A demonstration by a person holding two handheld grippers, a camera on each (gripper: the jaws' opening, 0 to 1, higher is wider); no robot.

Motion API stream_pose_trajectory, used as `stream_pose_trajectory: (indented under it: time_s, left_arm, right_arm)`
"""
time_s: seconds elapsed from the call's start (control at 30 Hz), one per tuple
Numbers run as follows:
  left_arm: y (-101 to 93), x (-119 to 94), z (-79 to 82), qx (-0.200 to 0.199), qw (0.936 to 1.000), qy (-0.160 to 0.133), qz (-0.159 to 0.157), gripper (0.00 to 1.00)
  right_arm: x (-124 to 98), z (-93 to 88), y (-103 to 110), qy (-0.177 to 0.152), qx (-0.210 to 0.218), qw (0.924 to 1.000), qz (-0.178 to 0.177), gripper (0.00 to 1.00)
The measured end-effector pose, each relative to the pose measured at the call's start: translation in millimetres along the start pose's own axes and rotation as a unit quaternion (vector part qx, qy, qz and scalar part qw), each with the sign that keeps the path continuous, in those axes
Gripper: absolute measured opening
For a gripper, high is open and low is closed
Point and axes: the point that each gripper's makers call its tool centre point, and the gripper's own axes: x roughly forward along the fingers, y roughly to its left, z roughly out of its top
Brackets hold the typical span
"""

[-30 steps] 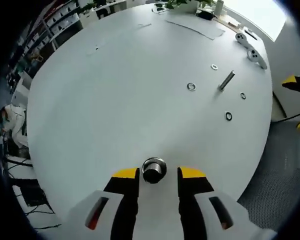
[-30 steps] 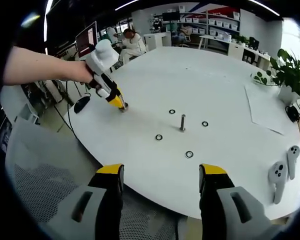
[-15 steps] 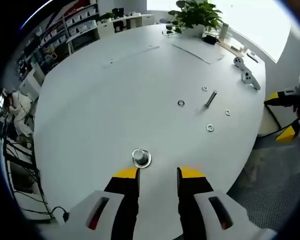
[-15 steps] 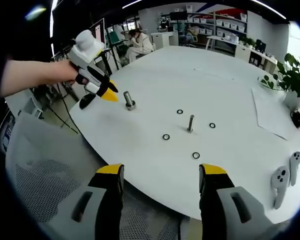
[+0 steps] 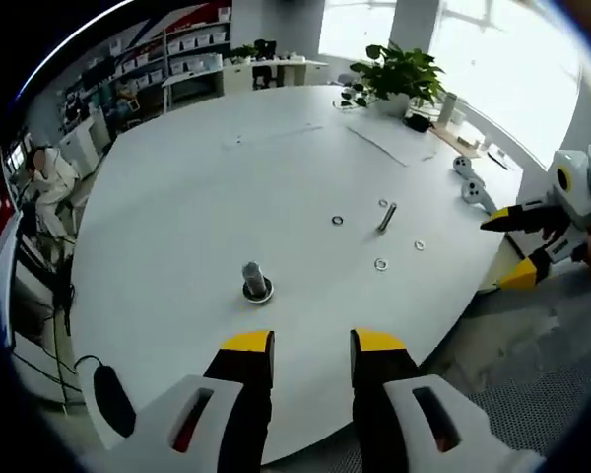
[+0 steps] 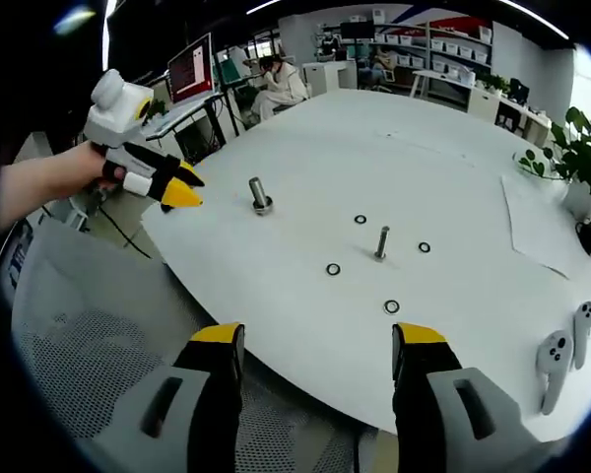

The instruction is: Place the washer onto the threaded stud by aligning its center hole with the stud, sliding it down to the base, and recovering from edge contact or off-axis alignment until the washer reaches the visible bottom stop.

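Observation:
A short threaded stud (image 5: pixel 255 280) stands upright on the white round table (image 5: pixel 177 197), with a wider metal ring around its foot. My left gripper (image 5: pixel 312 345) is open and empty, drawn back just short of the stud. In the right gripper view the same stud (image 6: pixel 260 194) stands near the table's left edge, and a hand holds the left gripper (image 6: pixel 182 187) beside it, off the table. My right gripper (image 6: pixel 317 340) is open and empty over the near edge. A second upright stud (image 6: pixel 382 241) has several loose washers (image 6: pixel 333 269) around it.
Two white handheld controllers (image 6: pixel 557 353) lie at the right edge, a sheet of paper (image 6: pixel 532 212) and a potted plant (image 6: pixel 571 148) farther back. Grey carpet floor (image 6: pixel 89 365) runs below the table edge. The right gripper (image 5: pixel 502 251) shows at the table's far right.
My left gripper has pulled back and away from the stud, which stays upright on the table. The right gripper has hardly moved.

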Motion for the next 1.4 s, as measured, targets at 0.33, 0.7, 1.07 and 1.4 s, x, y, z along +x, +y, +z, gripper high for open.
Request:
stream_pose_trajectory:
  time_s: [0.33, 0.7, 1.07, 1.4]
  left_arm:
    - [-1.9, -21, -7.8, -0.014, 0.9993, -0.032, 0.014, 0.30]
    - [-6.1, -35, 10.4, 0.003, 0.9954, -0.095, 0.017, 0.31]
    - [-11.8, -28, 9.4, 0.005, 0.9940, -0.109, 0.004, 0.32]
    - [-15.2, -31, 18.0, 0.014, 0.9911, -0.132, -0.006, 0.33]
  right_arm:
    - [-1, 2.6, 1, -0.003, -0.015, 0.9999, -0.002, 0.63]
    - [-2, 0.7, 0, -0.002, -0.007, 1.0000, -0.003, 0.63]
    - [0, -3.5, -1, 0.007, -0.008, 0.9999, -0.005, 0.63]
    - [-1, -1.1, -3, -0.001, 0.006, 0.9999, -0.012, 0.63]
